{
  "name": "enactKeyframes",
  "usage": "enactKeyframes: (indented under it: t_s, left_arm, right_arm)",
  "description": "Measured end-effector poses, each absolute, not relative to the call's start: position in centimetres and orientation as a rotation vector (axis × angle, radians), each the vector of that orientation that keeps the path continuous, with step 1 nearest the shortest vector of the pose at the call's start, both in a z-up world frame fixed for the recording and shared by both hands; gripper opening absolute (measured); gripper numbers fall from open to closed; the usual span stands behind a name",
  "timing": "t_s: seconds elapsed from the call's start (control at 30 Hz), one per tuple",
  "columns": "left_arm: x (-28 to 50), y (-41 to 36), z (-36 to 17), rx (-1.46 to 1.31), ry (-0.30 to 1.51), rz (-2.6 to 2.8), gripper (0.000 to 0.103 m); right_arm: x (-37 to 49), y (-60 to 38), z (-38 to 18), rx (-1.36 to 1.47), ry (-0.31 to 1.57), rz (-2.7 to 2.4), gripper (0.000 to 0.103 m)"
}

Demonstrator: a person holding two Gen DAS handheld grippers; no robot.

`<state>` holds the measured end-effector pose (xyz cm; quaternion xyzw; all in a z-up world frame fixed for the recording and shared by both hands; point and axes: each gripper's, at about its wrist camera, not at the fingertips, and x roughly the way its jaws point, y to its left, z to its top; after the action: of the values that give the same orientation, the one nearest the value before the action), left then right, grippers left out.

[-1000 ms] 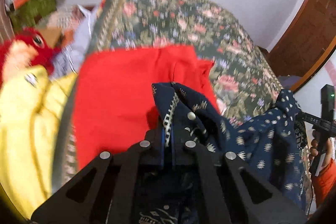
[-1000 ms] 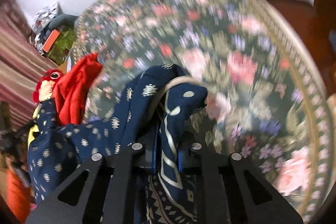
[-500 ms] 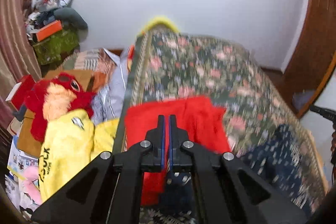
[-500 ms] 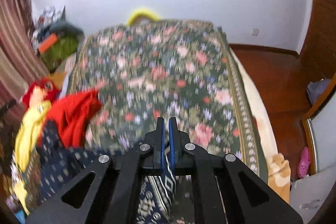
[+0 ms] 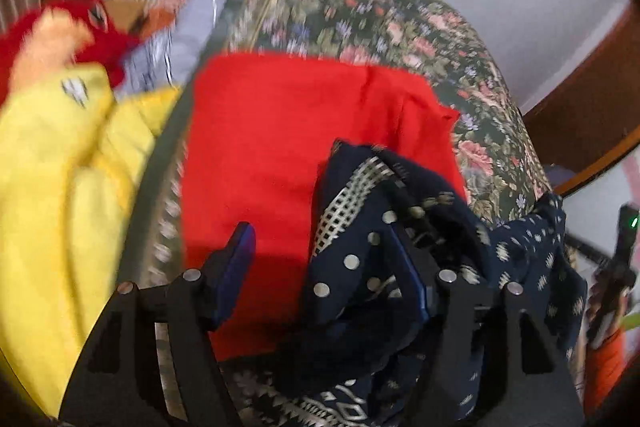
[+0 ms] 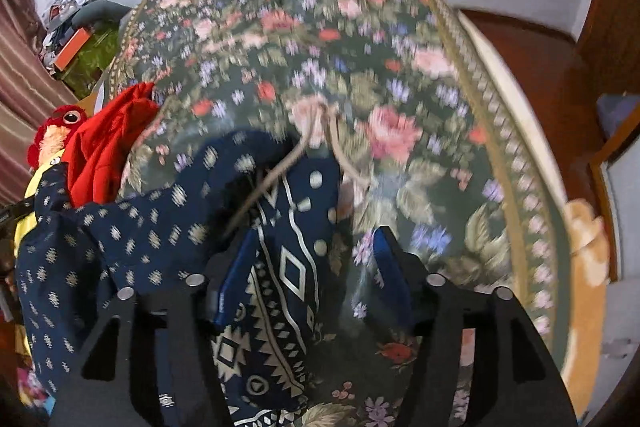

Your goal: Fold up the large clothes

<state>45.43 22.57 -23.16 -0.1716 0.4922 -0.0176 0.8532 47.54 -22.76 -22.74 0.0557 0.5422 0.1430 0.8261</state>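
With both the left gripper (image 5: 324, 267) and right gripper (image 6: 312, 267) spread wide, the navy patterned garment (image 6: 280, 267) (draped loosely at twelve o'clock) could slip and bunch over the red cloth (image 5: 280, 131).

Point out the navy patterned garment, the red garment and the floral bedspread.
navy patterned garment (image 6: 280, 267): right wrist view, banded part between the tongs.
red garment (image 5: 288, 131): left wrist view, flat middle.
floral bedspread (image 6: 380, 75): right wrist view, bare centre.

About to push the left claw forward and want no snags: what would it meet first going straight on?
Most likely the red garment, lying flat on the floral bedspread between the open left claw fingers. The navy patterned garment drapes over its right finger. Depth is unclear.
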Motion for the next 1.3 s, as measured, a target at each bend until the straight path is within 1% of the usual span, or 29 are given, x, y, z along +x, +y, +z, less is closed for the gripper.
enactKeyframes:
  t_s: [0.13, 0.23, 0.27, 0.37, 0.47, 0.5, 0.53, 0.57, 0.6, 0.63, 0.67, 0.77, 0.87, 0.93, 0.97, 1.0, 1.13, 1.23, 1.3]
  left_arm:
    - [46.0, 21.8, -23.1, -0.364, 0.987, -0.084, 0.066]
    - [47.1, 20.6, -23.8, -0.407, 1.047, -0.196, 0.066]
    - [47.4, 20.3, -24.1, -0.409, 1.065, -0.211, 0.066]
    - [47.5, 19.9, -25.0, -0.406, 1.074, -0.189, 0.066]
    - [46.5, 19.8, -25.3, -0.446, 1.035, -0.156, 0.065]
    - [46.4, 19.7, -25.2, -0.448, 1.033, -0.148, 0.060]
    - [46.3, 19.6, -25.2, -0.453, 1.036, -0.151, 0.052]
    - [46.2, 19.3, -25.3, -0.468, 1.059, -0.167, 0.031]
    - [46.3, 19.3, -25.5, -0.473, 1.072, -0.165, 0.019]
    - [46.0, 19.1, -25.3, -0.462, 1.076, -0.148, 0.017]
    - [45.8, 18.9, -25.0, -0.443, 1.065, -0.140, 0.012]
    - [44.5, 17.7, -22.3, -0.335, 0.995, -0.113, 0.008]
    - [43.4, 17.2, -19.2, -0.297, 0.940, -0.108, 0.006]
    - [42.5, 16.8, -16.5, -0.270, 0.893, -0.113, 0.005]
    - [42.0, 16.7, -15.1, -0.265, 0.867, -0.112, 0.003]
    - [42.0, 16.6, -13.9, -0.270, 0.852, -0.116, 0.003]
    - [41.4, 16.3, -10.3, -0.239, 0.777, -0.113, 0.002]
    - [41.5, 16.4, -9.7, -0.204, 0.763, -0.098, 0.002]
    - [41.7, 16.8, -10.4, -0.206, 0.780, -0.085, 0.001]
  right_arm:
    - [48.1, -22.6, -24.4, 0.208, 1.186, 0.354, 0.058]
    - [48.6, -22.3, -25.5, 0.308, 1.215, 0.399, 0.058]
    - [48.7, -21.9, -25.8, 0.320, 1.219, 0.398, 0.061]
    - [48.4, -20.6, -25.9, 0.271, 1.193, 0.369, 0.063]
    - [48.2, -19.9, -25.7, 0.242, 1.190, 0.370, 0.062]
    - [48.1, -19.7, -25.5, 0.230, 1.188, 0.373, 0.058]
    - [47.9, -19.6, -25.2, 0.222, 1.179, 0.389, 0.047]
    - [48.0, -19.5, -25.0, 0.217, 1.174, 0.393, 0.037]
    - [47.9, -19.4, -24.8, 0.219, 1.170, 0.400, 0.031]
    - [47.8, -19.4, -24.3, 0.234, 1.165, 0.418, 0.023]
    - [47.7, -19.4, -23.9, 0.247, 1.160, 0.423, 0.020]
    - [47.3, -19.3, -22.0, 0.253, 1.118, 0.427, 0.018]
    - [46.7, -18.9, -19.0, 0.244, 1.049, 0.474, 0.016]
    - [46.5, -18.3, -16.3, 0.220, 0.990, 0.500, 0.012]
    - [46.3, -17.9, -15.2, 0.198, 0.961, 0.498, 0.007]
    - [46.2, -17.7, -13.8, 0.174, 0.923, 0.487, 0.005]
    - [46.3, -17.5, -9.5, 0.140, 0.812, 0.452, 0.004]
    - [46.6, -16.9, -9.7, 0.069, 0.846, 0.467, 0.004]
    - [46.6, -16.1, -11.6, -0.013, 0.908, 0.455, 0.004]
